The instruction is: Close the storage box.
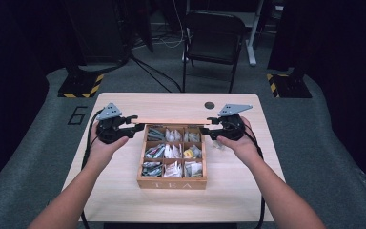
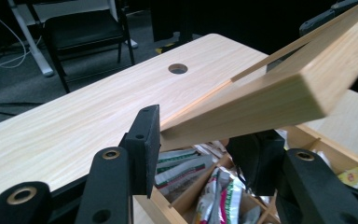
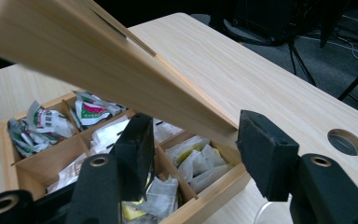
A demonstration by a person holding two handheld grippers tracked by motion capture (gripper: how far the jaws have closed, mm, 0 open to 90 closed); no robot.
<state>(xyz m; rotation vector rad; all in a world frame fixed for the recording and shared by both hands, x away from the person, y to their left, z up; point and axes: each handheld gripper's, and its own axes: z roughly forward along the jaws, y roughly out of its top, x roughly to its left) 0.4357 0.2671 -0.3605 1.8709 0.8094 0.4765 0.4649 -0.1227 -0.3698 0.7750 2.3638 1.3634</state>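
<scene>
While the left gripper (image 1: 134,125) clamps the flat pale wooden lid (image 1: 174,122) above the compartmented wooden tea box (image 1: 172,182), the right gripper (image 1: 208,128) jaws stand around the lid's other end without pressing.

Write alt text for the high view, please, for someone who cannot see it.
A wooden tea box full of tea bags sits on a light wooden table, its lid raised. A person's left hand-held gripper and right hand-held gripper flank the lid's ends.

I saw a light wooden table (image 1: 124,191) with a round hole (image 1: 209,105) near its far edge; a compartmented wooden tea box (image 1: 171,182) sat directly on its middle
</scene>
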